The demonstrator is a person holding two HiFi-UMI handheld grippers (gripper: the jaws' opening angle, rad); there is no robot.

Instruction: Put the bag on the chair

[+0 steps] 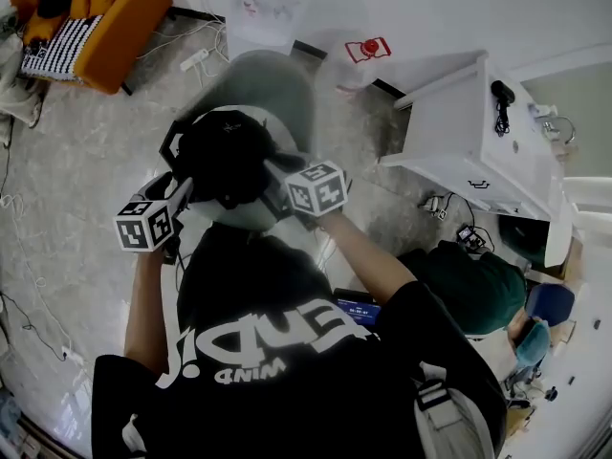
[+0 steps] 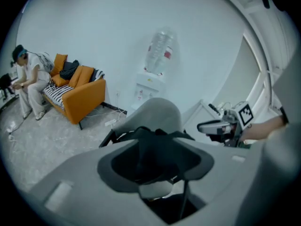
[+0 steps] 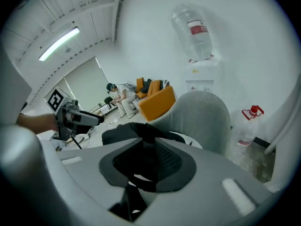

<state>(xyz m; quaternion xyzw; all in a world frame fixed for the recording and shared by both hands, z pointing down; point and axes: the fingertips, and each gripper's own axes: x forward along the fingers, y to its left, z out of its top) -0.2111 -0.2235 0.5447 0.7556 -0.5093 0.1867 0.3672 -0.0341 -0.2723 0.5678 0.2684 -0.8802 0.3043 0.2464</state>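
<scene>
The black bag (image 1: 225,156) lies on the white seat of a grey-backed chair (image 1: 273,84). My left gripper (image 1: 186,187) is at the bag's left side, my right gripper (image 1: 275,185) at its right side. In the left gripper view, black bag fabric (image 2: 155,149) sits in the wide gap of the left gripper (image 2: 155,171), whose jaws stand open, and the chair back (image 2: 155,114) rises behind. In the right gripper view, the bag's mesh strap (image 3: 162,154) fills the gap of the right gripper (image 3: 150,168). Whether its pads press on the strap is unclear.
An orange sofa (image 1: 105,17) stands at the far left with a person seated on it (image 2: 28,86). A white cabinet (image 1: 478,132) is to the right. A water dispenser (image 2: 150,86) stands behind the chair. Cables (image 1: 196,55) trail on the floor.
</scene>
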